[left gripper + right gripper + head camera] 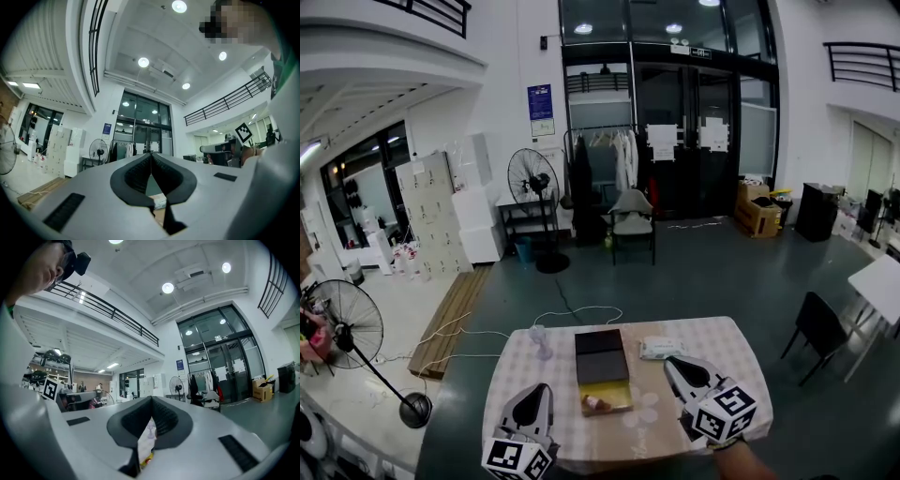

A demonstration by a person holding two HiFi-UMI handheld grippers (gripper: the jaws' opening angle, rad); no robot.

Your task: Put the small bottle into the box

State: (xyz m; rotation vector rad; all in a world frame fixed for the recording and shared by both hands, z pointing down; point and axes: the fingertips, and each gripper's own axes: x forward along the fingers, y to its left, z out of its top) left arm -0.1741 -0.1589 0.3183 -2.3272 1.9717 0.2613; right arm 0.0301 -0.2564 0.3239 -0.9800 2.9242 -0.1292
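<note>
On the checkered table the box (pixel 602 356) lies open, its dark lid toward the far side and its gold tray (pixel 617 397) toward me. A small bottle (pixel 595 404) lies on its side in that tray. My left gripper (pixel 538 388) hovers at the tray's left, jaws shut with nothing between them; the left gripper view shows its tips (pixel 151 155) meeting. To the right of the box my right gripper (pixel 672 362) is shut and empty too, with its tips (pixel 151 399) touching. Neither gripper touches the bottle or the box.
A white packet (pixel 660 348) lies on the table behind the right gripper. A small pale fan-shaped object (pixel 541 340) stands at the far left of the table (pixel 712 333). A dark chair (pixel 817 326) stands at the right, a floor fan (pixel 352 328) at the left.
</note>
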